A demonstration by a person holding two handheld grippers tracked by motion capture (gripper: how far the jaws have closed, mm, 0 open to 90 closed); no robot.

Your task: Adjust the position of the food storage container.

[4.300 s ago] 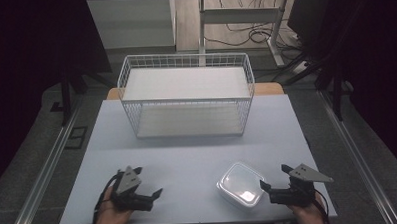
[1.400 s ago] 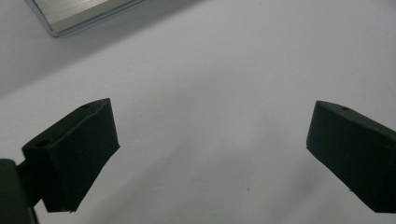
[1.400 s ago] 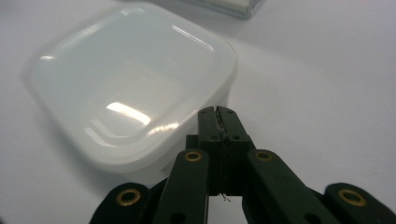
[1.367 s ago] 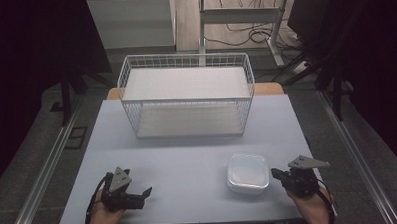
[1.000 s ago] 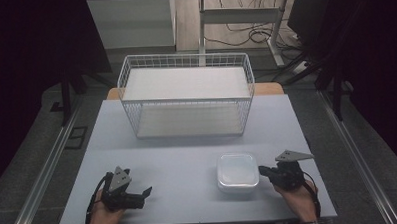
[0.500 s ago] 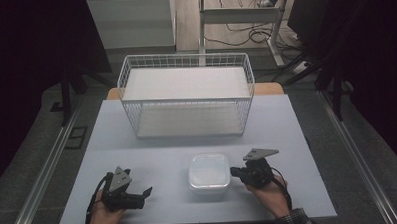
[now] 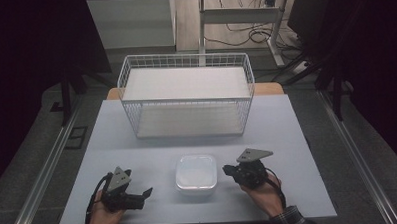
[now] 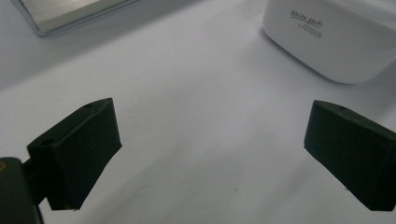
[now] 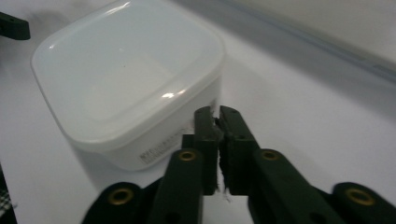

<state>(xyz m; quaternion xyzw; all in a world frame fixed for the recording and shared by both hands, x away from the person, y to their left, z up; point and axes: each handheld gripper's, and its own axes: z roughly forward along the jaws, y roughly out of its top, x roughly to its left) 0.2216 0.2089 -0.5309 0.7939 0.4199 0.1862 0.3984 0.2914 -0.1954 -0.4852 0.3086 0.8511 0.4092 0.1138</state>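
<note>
High view shows a white, square, lidded plastic container [image 7: 196, 173] near the front middle of the pale grey table [image 7: 297, 138], in front of the white wire basket [image 7: 186, 100] and well apart from it. The right gripper [image 7: 234, 170], jaws pressed together on nothing, has its tips at the container's right side wall, so the step in hand looks like pushing the box sideways. The left gripper [image 7: 144, 194] rests spread wide, apart from the box. Next probably comes a square grasp, which calls for parting the right jaws.
</note>
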